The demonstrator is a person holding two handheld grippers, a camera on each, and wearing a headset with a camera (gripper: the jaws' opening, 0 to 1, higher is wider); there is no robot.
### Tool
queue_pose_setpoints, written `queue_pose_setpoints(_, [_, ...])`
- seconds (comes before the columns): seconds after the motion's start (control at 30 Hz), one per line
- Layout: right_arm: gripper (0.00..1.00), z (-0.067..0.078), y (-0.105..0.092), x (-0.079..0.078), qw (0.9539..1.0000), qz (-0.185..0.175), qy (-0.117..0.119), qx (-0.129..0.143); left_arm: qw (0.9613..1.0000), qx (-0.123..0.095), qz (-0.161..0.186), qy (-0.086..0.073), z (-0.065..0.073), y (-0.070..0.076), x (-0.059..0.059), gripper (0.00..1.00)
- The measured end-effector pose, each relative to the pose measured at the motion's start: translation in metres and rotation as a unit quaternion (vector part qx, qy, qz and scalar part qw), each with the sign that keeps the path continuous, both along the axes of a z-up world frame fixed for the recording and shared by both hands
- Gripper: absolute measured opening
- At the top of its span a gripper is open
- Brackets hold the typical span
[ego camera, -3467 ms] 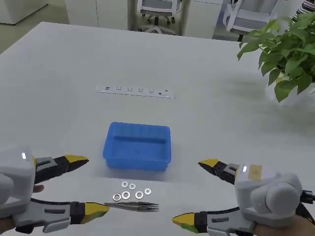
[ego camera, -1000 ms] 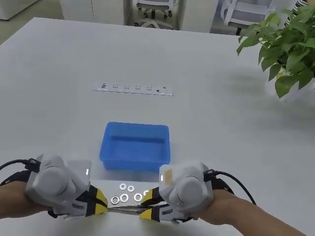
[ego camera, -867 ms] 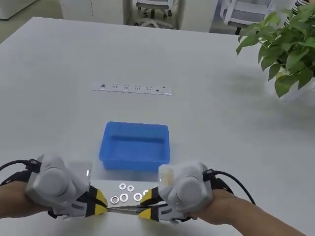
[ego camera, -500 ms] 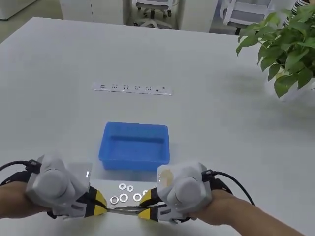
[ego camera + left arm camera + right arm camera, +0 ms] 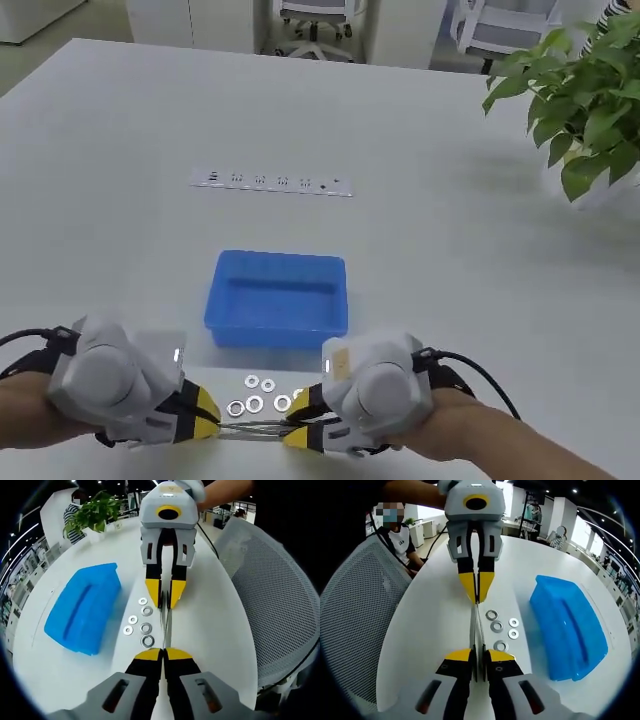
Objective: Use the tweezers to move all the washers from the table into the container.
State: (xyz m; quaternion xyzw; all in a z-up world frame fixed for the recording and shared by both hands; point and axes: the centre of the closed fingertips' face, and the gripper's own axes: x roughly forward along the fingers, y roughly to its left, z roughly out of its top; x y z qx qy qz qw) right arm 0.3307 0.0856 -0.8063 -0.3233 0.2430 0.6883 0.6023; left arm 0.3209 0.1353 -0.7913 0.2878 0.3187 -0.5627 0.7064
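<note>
Silver tweezers (image 5: 254,430) lie flat near the table's front edge, held at both ends. My left gripper (image 5: 203,417) is shut on one end and my right gripper (image 5: 300,424) is shut on the other, tips facing each other. In the left gripper view the tweezers (image 5: 164,628) run from my jaws to the right gripper (image 5: 165,596). In the right gripper view the tweezers (image 5: 474,630) run to the left gripper (image 5: 476,593). Several steel washers (image 5: 256,403) (image 5: 146,628) (image 5: 496,626) lie just beyond the tweezers. The blue container (image 5: 278,300) (image 5: 80,609) (image 5: 568,625) stands behind them.
A white power strip (image 5: 272,182) lies farther back on the white table (image 5: 120,200). A potted plant (image 5: 590,100) stands at the right. A grey mesh chair (image 5: 280,590) (image 5: 355,615) sits at the table's near edge. Office chairs stand beyond the far edge.
Since 3.5 s ago both grippers came in from the sides, open then, and shut on the ends of the tweezers. Over the last second they hold still; the camera shifted a little.
</note>
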Motion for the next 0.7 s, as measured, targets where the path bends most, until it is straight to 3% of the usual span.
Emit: queue_pose_setpoints(0.7, [0.12, 0.001, 0.001, -0.003, 0.9999, 0.009, -0.006, -0.003, 1.0, -0.005, -0.004, -0.008, 0.02, -0.005, -0.002, 0.05])
